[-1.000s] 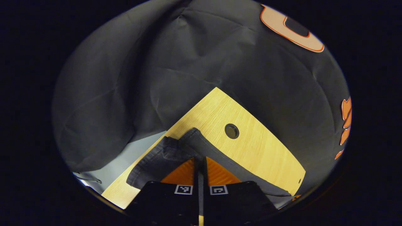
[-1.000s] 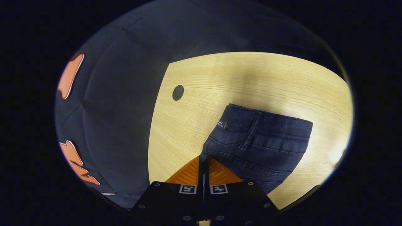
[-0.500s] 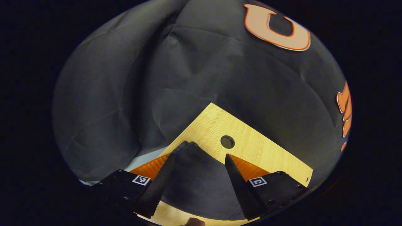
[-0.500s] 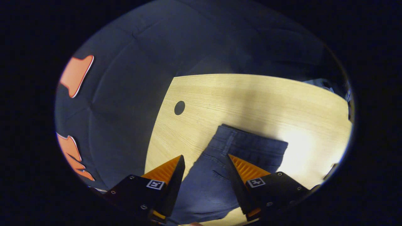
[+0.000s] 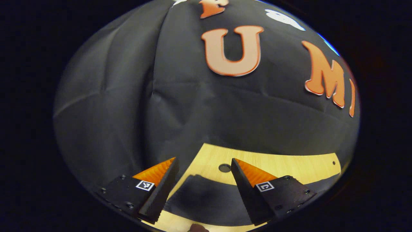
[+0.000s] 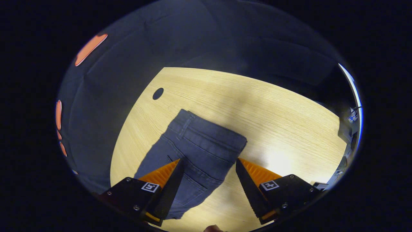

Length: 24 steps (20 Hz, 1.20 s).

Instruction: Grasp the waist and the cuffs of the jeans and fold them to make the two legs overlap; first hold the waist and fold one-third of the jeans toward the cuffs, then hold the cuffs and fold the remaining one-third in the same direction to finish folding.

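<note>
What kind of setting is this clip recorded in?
Most likely a recording booth, not a lived-in room: black cloth hangs as a wall behind a bare wooden table, where only jeans lie, with some equipment at the table's far edge.

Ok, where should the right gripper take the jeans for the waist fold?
On the waistband, at its free corner toward the bare table. The jeans lie flat, so bring the open right gripper down over that edge, one finger sliding under.
</note>
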{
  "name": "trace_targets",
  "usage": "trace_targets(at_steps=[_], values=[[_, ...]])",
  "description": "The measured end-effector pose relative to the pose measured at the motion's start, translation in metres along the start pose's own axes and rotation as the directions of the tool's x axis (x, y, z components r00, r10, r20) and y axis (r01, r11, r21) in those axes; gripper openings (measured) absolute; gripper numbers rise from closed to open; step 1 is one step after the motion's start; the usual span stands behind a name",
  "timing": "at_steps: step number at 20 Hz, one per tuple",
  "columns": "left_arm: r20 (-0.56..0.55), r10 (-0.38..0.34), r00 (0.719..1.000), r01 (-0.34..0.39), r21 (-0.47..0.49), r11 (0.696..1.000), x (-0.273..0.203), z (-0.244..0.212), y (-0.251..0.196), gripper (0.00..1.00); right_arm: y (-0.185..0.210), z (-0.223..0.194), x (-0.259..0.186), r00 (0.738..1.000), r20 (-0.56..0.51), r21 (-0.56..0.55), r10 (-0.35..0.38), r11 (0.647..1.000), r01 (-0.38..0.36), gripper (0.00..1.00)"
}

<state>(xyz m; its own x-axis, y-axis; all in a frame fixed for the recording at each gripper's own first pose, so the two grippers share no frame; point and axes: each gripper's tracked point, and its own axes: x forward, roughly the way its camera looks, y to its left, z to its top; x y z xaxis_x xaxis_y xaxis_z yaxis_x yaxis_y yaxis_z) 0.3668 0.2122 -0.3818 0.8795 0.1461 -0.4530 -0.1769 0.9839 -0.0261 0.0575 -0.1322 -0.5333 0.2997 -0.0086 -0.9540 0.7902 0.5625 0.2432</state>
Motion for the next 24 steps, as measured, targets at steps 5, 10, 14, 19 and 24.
trace_targets(at_steps=[5,10,14,19,24], values=[[0.18,-0.051,0.982,0.03,0.115,0.993,-0.03,0.032,-0.01,0.98,-0.003,-0.008,0.01,1.0,-0.007,0.01,0.01,1.0,-0.01,0.98],[0.27,-0.072,0.96,0.045,0.103,0.994,-0.065,0.059,-0.015,0.96,0.001,-0.005,0.014,1.0,0.022,-0.003,0.014,1.0,-0.014,0.98],[0.269,-0.066,0.961,0.038,0.107,0.994,-0.096,0.044,-0.031,0.96,0.0,-0.006,0.02,0.999,0.052,-0.07,0.011,0.997,-0.007,0.81],[0.236,-0.083,0.968,0.047,0.154,0.987,-0.122,0.021,-0.058,0.95,0.014,-0.006,0.036,0.994,0.106,-0.062,0.013,0.998,-0.006,0.41],[0.194,-0.087,0.977,0.058,0.155,0.986,-0.135,0.005,-0.073,0.96,0.026,0.004,0.01,0.982,0.177,-0.107,0.059,0.993,-0.041,0.25]])
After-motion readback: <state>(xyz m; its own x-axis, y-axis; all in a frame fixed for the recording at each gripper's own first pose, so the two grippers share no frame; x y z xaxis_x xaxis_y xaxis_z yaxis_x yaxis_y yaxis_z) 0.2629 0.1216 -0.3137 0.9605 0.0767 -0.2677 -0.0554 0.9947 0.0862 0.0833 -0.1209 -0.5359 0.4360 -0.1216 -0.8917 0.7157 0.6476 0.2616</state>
